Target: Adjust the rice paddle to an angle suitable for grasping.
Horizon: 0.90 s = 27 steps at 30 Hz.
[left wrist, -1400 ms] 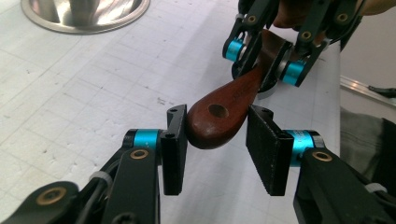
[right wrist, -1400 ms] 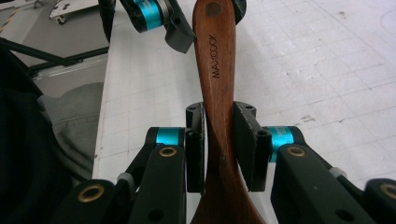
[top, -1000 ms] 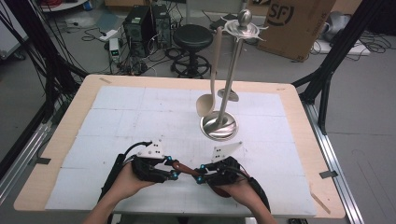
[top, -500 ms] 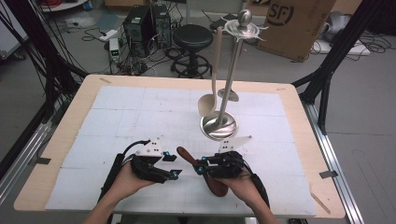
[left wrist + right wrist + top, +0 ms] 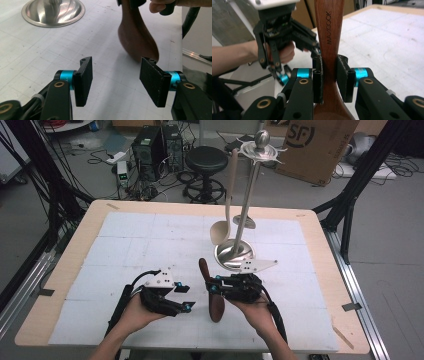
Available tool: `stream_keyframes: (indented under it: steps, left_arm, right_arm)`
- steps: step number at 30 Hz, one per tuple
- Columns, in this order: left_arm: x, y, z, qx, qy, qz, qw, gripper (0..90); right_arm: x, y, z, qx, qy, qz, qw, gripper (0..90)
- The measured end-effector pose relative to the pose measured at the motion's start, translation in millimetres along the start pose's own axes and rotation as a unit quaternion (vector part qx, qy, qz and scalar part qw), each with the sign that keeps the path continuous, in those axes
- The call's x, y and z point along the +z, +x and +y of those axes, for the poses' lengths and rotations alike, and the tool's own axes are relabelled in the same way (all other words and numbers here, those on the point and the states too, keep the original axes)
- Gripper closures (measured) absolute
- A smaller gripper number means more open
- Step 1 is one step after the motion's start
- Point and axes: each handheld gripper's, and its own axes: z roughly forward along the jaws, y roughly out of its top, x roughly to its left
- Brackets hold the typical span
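A dark wooden spoon marked MAXCOOK is held just above the mat, its handle pointing away from me and its bowl toward the front edge. My right gripper is shut on its neck; in the right gripper view both pads clamp the handle at the gripper. My left gripper is open a short way to the spoon's left, touching nothing. In the left gripper view the gripper has a wide gap, and the spoon's bowl hangs just beyond it.
A steel utensil stand rises behind the right gripper, with a beige spoon hanging from its top ring. Its round base lies ahead left of the left gripper. A white mat covers the wooden table.
The left gripper let go of the spoon's handle and drew back to the left. The right gripper kept hold and swung the spoon from lying crosswise to pointing away from me.
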Motion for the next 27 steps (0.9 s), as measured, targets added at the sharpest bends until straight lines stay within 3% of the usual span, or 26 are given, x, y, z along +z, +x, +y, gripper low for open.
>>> stream_keyframes:
  steps: [12, 27]
  left_arm:
    - [-1.1, -1.2, 0.8, -0.002, -0.013, -0.005, 0.9999, 43.0]
    - [4.6, -4.2, 0.5, 0.005, 0.002, -0.004, 1.0000, 46.9]
  right_arm:
    - [18.8, 6.6, 7.0, -0.016, -0.013, -0.014, 0.9997, 77.0]
    - [32.9, 15.3, 9.1, -0.022, -0.021, -0.022, 0.9993, 77.1]
